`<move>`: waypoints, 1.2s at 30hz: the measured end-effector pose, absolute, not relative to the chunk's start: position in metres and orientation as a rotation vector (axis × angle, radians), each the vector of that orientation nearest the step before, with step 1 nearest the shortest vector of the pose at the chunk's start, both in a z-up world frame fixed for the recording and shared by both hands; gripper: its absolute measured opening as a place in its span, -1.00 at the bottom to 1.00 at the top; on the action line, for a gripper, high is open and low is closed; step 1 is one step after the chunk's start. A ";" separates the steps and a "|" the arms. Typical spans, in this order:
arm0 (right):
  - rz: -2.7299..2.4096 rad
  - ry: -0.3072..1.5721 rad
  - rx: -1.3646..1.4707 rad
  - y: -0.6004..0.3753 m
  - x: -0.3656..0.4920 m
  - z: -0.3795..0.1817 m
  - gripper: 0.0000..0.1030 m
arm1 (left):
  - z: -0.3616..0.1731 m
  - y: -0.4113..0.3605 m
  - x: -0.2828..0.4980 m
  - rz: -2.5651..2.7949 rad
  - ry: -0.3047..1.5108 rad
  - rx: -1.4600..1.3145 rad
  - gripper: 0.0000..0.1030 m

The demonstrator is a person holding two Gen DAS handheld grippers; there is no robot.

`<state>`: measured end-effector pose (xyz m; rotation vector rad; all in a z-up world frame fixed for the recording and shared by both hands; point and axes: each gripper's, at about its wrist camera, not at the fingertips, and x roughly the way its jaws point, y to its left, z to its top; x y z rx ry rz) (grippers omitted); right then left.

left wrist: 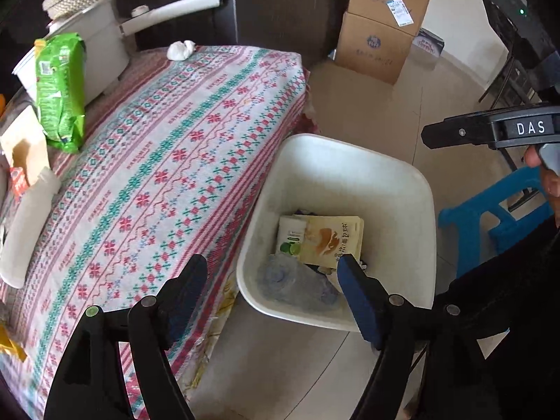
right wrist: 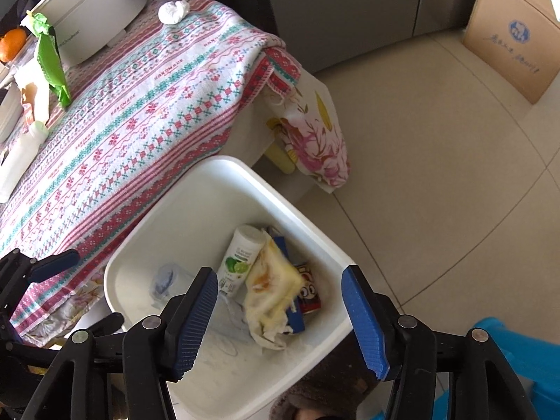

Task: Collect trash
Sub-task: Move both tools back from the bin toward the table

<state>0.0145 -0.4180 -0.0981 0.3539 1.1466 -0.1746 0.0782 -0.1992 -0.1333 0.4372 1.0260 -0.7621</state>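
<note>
A white trash bin (left wrist: 350, 147) stands on the floor against the table's edge. Inside lie a yellow snack packet (left wrist: 332, 241), a white tube with a lime picture (left wrist: 290, 239) and a clear plastic bottle (left wrist: 294, 283). My left gripper (left wrist: 273, 266) hangs open and empty over the bin's near rim. My right gripper (right wrist: 278, 276) is open above the bin (right wrist: 227, 164); a blurred yellow-white wrapper (right wrist: 273, 290) lies below it among the trash, free of the pads. On the table sit a crumpled white tissue (left wrist: 180, 50) and a green packet (left wrist: 61, 91).
A patterned cloth (left wrist: 168, 161) covers the table, with a white pot (left wrist: 94, 49) and a lying white bottle (left wrist: 24, 231) at its left. Cardboard boxes (left wrist: 381, 28) stand on the tiled floor behind. A blue stool (left wrist: 490, 217) is right of the bin.
</note>
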 end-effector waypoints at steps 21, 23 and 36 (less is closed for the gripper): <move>-0.062 1.127 0.257 -0.338 0.054 -0.082 0.36 | -0.088 -0.031 0.124 -0.358 0.982 0.195 0.91; -0.050 1.125 0.249 -0.329 0.059 -0.081 0.37 | -0.083 -0.009 0.131 -0.306 0.964 0.167 0.93; 0.031 1.092 0.162 -0.258 0.094 -0.072 0.52 | -0.083 0.127 0.182 0.003 0.890 0.090 1.00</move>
